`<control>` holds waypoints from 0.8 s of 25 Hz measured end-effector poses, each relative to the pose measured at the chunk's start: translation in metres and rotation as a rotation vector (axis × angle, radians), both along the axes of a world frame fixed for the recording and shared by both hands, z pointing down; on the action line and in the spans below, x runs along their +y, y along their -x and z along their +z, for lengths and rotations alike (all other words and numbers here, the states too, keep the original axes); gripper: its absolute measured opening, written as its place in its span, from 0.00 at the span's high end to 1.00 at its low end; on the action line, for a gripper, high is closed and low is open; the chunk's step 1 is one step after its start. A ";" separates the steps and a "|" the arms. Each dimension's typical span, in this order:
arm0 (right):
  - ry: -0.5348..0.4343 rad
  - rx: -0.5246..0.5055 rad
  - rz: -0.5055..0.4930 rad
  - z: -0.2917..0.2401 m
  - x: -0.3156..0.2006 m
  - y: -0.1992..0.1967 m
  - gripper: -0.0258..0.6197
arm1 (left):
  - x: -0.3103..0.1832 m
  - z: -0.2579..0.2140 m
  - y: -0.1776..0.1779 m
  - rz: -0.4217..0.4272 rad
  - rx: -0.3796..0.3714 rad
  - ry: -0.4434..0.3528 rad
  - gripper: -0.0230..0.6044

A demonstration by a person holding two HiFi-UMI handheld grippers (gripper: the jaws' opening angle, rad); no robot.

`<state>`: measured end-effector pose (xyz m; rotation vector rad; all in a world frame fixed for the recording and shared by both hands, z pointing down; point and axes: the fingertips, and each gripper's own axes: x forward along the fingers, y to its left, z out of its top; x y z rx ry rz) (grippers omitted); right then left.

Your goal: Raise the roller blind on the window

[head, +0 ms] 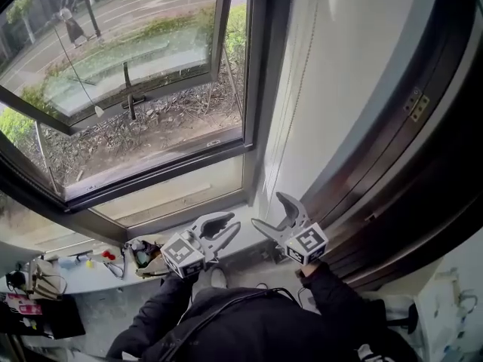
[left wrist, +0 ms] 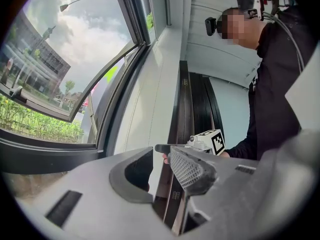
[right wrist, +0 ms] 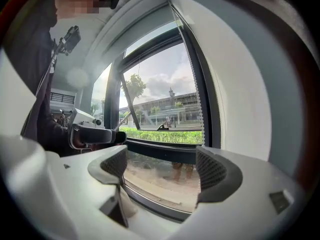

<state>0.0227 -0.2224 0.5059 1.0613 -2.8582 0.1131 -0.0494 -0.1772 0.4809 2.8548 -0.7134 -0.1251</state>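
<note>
The window [head: 151,89] glass shows uncovered in every view, so the roller blind probably sits rolled up above the frame, though its fabric cannot be made out. Its bead chain [right wrist: 200,106] hangs along the right side of the window frame. The right tool [head: 269,211] is spread wide and holds nothing, with the chain just beside its jaws rather than between them. The left tool [head: 226,227] is partly open and also empty, and is level near the sill. This looks like a pause between pulls, or the end of the raise. Any further pull means bringing the right tool's jaws around the chain and closing firmly before drawing down.
</note>
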 end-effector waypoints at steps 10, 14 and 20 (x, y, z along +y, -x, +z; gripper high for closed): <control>-0.023 -0.018 0.049 -0.018 0.000 -0.004 0.31 | 0.000 -0.004 0.005 -0.028 0.007 0.001 0.80; -0.005 -0.051 0.031 -0.024 0.005 -0.002 0.34 | 0.002 -0.002 0.006 -0.025 -0.001 -0.023 0.80; -0.054 -0.076 -0.038 -0.034 0.021 0.003 0.91 | 0.003 -0.007 0.009 -0.054 -0.006 -0.015 0.95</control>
